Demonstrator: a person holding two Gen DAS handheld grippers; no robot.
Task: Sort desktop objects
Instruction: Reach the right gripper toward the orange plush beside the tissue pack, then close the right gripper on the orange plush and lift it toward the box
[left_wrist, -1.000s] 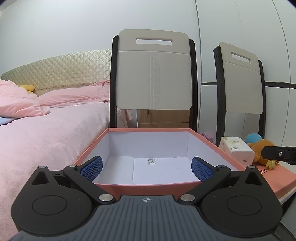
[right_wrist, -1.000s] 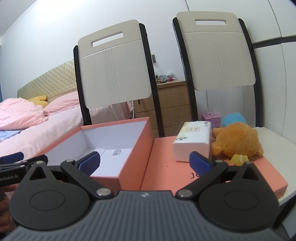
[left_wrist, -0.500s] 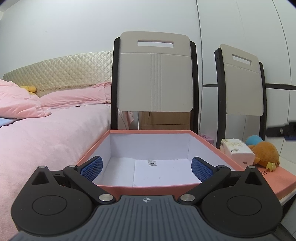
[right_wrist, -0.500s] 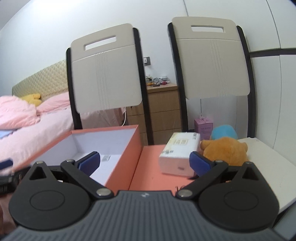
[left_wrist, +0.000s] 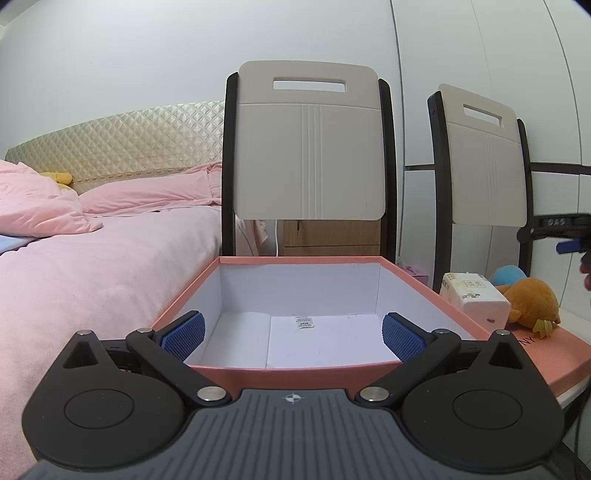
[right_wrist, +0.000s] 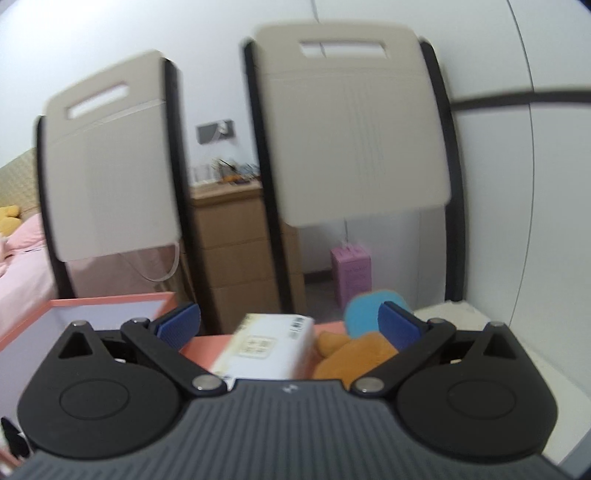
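Your left gripper (left_wrist: 293, 334) sits level in front of an open box (left_wrist: 436, 295), its two blue pads wide apart with nothing between them. The box is salmon outside and white inside. It holds only a small printed label (left_wrist: 304, 322) on the floor. The pads reach just over the box's near wall.

To the right of the box, its flat salmon lid (left_wrist: 546, 354) lies on the table (left_wrist: 572, 387). On the lid rests a white tissue pack (left_wrist: 474, 301), and just beside the pack, to its right, lies an orange plush (left_wrist: 532, 302). A blue plush (left_wrist: 509, 275) shows behind the orange one. At the far right edge you can see part of your right gripper (left_wrist: 570, 246), raised above the plush toys.

In the right wrist view, which is blurred, your right gripper has its blue pads wide apart and holds nothing. Between and below the pads lie the tissue pack (right_wrist: 269, 347) and the orange plush (right_wrist: 354, 358), with the blue plush (right_wrist: 365, 312) behind. The corner of the box (right_wrist: 110, 301) shows at the left.

Behind the table stand two chairs (left_wrist: 308, 147) with beige backs and black frames. A wooden dresser (right_wrist: 236, 254) stands between them against the wall, and a small pink carton (right_wrist: 351, 273) stands on the floor. A bed (left_wrist: 92, 277) with pink covers fills the left side.
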